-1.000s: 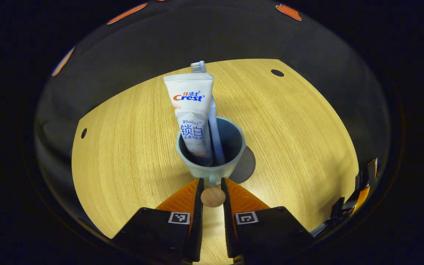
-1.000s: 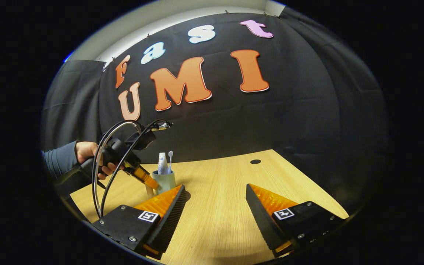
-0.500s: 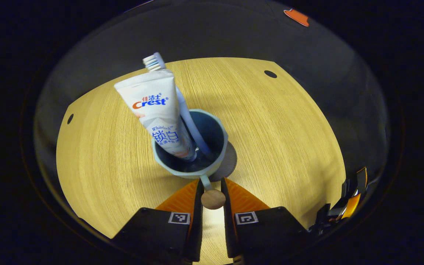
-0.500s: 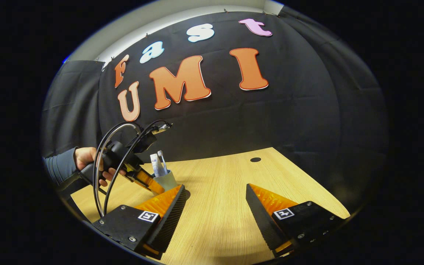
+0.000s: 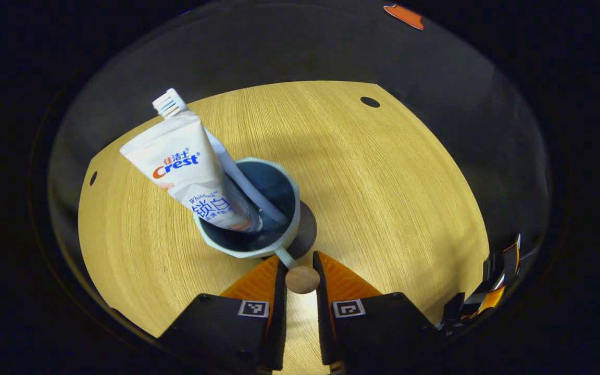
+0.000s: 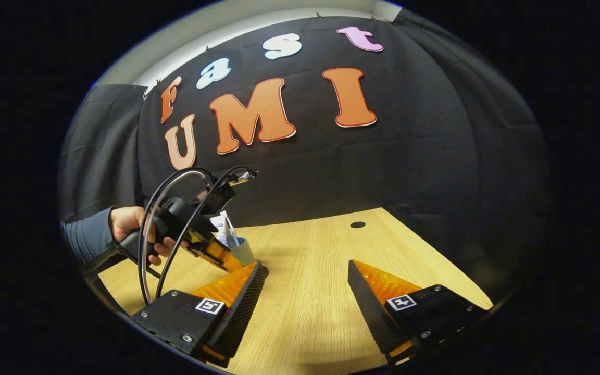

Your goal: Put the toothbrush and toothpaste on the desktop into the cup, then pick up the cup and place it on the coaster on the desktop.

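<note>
My left gripper (image 5: 298,258) is shut on the handle of the pale blue cup (image 5: 211,243), a round wooden knob (image 5: 302,278) showing between its fingers. The cup leans to the left. Inside it stand the white toothpaste tube (image 5: 185,172) and the toothbrush (image 5: 171,102), bristles up. The dark round coaster (image 5: 308,229) peeks out from behind the cup's right side. In the right gripper view a hand (image 6: 128,224) holds the left gripper (image 6: 216,252) on the cup (image 6: 244,251) at the left. My right gripper (image 6: 305,264) hovers open over the table, apart from the cup.
The light wooden desktop (image 5: 394,198) has small dark holes at the far right (image 5: 369,101) and far left (image 5: 92,178). The black booth wall rises behind it. The right gripper (image 5: 492,291) shows at the right edge of the left gripper view.
The cup, held by its handle, has tipped further left with the tube and brush leaning over. In the right gripper view the left gripper and hand have risen slightly and shifted right.
</note>
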Demonstrator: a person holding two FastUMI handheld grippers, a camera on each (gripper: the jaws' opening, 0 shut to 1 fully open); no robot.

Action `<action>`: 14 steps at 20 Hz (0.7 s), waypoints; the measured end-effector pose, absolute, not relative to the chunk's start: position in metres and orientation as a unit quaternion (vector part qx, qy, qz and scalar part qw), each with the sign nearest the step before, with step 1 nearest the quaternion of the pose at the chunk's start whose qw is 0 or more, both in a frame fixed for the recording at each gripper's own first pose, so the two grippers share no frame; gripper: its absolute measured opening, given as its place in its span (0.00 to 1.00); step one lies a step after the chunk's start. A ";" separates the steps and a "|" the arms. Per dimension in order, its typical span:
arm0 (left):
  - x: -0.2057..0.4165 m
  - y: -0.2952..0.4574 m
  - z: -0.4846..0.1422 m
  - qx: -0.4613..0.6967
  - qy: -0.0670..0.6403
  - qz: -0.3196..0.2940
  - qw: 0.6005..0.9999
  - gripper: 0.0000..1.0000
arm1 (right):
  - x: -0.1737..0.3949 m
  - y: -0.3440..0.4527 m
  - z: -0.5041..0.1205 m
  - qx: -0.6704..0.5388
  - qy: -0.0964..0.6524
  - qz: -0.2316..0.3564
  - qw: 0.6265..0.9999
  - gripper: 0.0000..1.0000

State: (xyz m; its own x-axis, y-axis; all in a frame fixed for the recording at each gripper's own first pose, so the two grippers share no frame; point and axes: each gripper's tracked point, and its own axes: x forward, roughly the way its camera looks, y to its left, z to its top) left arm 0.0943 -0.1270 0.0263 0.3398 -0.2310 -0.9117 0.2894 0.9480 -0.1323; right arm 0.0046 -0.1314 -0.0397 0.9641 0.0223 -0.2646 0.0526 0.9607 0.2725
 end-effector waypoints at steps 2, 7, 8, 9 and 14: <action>0.094 -0.134 0.032 0.035 0.549 -0.162 0.820 0.30 | 0.006 -0.131 -0.042 0.138 0.137 -0.009 0.981 0.97; 0.078 -0.125 0.031 0.064 0.526 -0.188 0.827 0.31 | 0.005 -0.128 -0.043 0.131 0.142 -0.007 0.981 0.97; 0.074 -0.126 0.030 0.062 0.526 -0.196 0.825 0.34 | 0.006 -0.127 -0.042 0.130 0.143 -0.006 0.981 0.97; 0.067 -0.122 0.029 0.061 0.526 -0.202 0.824 0.37 | 0.008 -0.124 -0.041 0.130 0.143 -0.004 0.981 0.98; 0.049 -0.102 0.039 0.070 0.500 -0.206 0.838 0.86 | 0.013 -0.109 -0.032 0.118 0.138 0.006 0.983 0.97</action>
State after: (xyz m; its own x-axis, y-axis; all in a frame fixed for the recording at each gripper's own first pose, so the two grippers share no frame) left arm 0.0486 -0.1020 0.0390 0.4139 -0.2756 -0.8676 0.4161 0.9050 -0.0889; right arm 0.0130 -0.1094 -0.0316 0.9618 0.0441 -0.2701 0.0210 0.9722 0.2334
